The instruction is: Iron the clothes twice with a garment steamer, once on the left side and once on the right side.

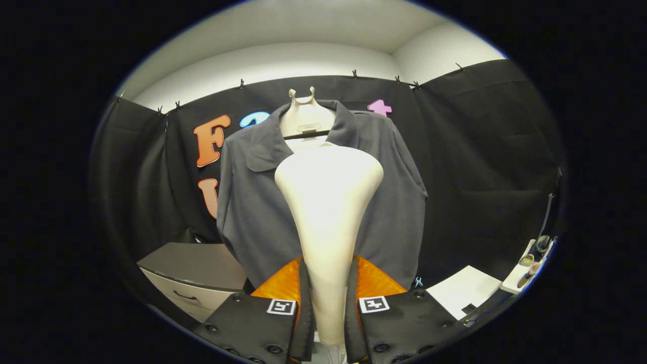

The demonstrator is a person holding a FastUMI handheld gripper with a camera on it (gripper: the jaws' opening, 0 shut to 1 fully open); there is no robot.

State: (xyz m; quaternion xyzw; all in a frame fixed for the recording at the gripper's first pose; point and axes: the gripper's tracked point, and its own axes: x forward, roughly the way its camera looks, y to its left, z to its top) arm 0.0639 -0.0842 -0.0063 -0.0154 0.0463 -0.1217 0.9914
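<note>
Gripper view
Gripper (328, 323): your two fingers are closed on the narrow handle of the garment steamer (327, 202), one finger pressing on each side of it.
Steamer position: it stands upright between your fingers; its cream body widens above them into a broad rounded head that points ahead at the clothing.
Shirt (252, 202): a grey collared shirt hangs beyond the steamer head, straight in front of you, with its front panels showing on both sides of the head.
Hanger (306, 114): a pale hanger form holds the shirt at the collar, above the steamer head.
Gap: you cannot tell whether the head touches the fabric.
Cabinet (194, 270): a grey drawer unit stands below the shirt's left side.
</note>
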